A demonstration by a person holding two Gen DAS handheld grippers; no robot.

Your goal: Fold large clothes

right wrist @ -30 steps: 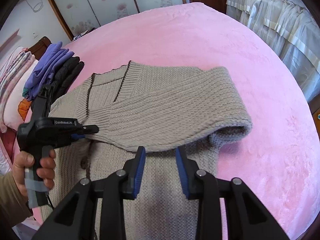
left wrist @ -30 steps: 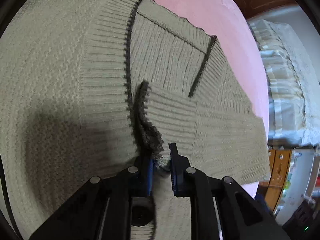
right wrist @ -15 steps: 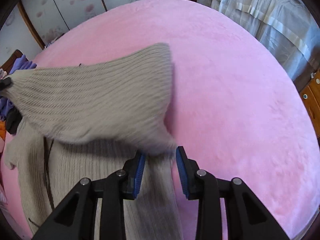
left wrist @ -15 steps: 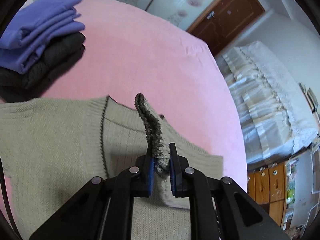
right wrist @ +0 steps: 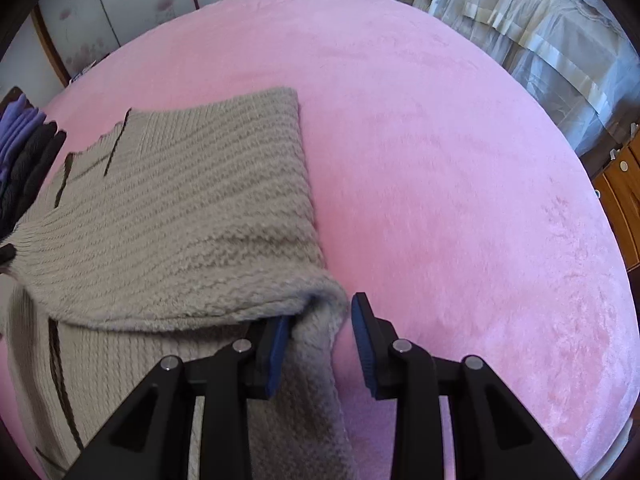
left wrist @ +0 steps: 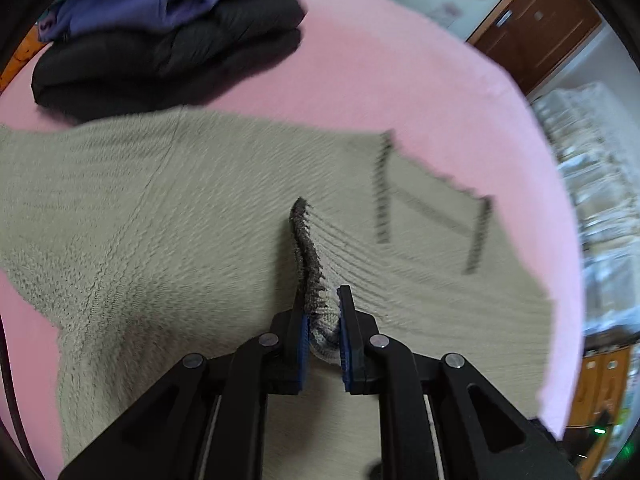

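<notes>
A beige knit cardigan [left wrist: 160, 240] lies spread on the pink bed cover [left wrist: 400, 92]. My left gripper [left wrist: 322, 300] is shut on the ribbed cuff [left wrist: 308, 264] of one sleeve, which it holds up over the cardigan's body. In the right wrist view that sleeve [right wrist: 180, 208] lies folded across the cardigan [right wrist: 120, 380] and stretches to the left edge of the picture. My right gripper [right wrist: 320, 312] is low at the cardigan's right side, at the sleeve's fold. It stands open: the fabric edge sits by its left pad and its right pad is clear of it.
A stack of folded purple and black clothes [left wrist: 168, 40] sits on the bed beyond the cardigan, at the far left [right wrist: 24, 152] in the right wrist view. Bare pink cover [right wrist: 440, 160] spreads to the right. Pale drapes [right wrist: 520, 32] and a wooden cabinet [right wrist: 624, 184] stand past the bed's edge.
The left gripper lifted the cuff and carried it across the cardigan, so the sleeve is now folded over the body. The right gripper sank to the fold at the cardigan's right edge.
</notes>
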